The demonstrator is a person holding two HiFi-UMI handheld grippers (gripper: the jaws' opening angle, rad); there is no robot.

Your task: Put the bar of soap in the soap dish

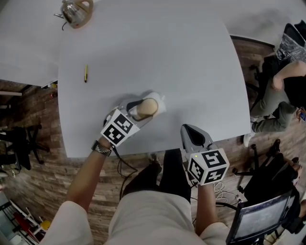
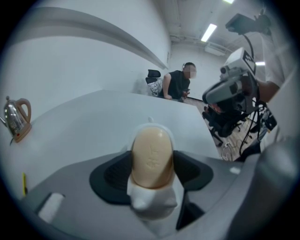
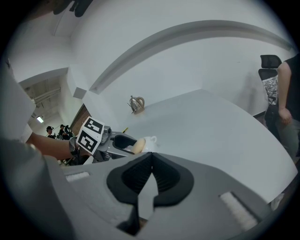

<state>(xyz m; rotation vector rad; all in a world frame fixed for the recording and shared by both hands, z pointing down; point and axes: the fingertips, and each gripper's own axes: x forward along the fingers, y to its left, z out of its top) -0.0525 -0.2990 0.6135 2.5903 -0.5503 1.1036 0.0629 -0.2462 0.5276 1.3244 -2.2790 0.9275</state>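
The desk [image 1: 191, 57] lies bare across its middle, far side and right, open to a pass. A kettle [image 1: 76, 12] stands at the far left corner, and a pen [image 1: 86, 73] lies near the left edge. Near the front edge, the dish [image 1: 160, 102] and the left hand-held gripper [image 1: 141, 109], clamped about the soap [image 1: 148, 106], block the way. The right hand-held gripper [image 1: 187, 129] hangs at the front edge, apart.

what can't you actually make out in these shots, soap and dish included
Left gripper view: the bar of soap covers the inside of the soap dish, so whether it rests on the floor is hidden.
Same view: the stamp on the bar is too blurred to read.
Head view: the yellow stick is too small to tell pen from pencil.
Head view: the kettle is cut off by the top edge.
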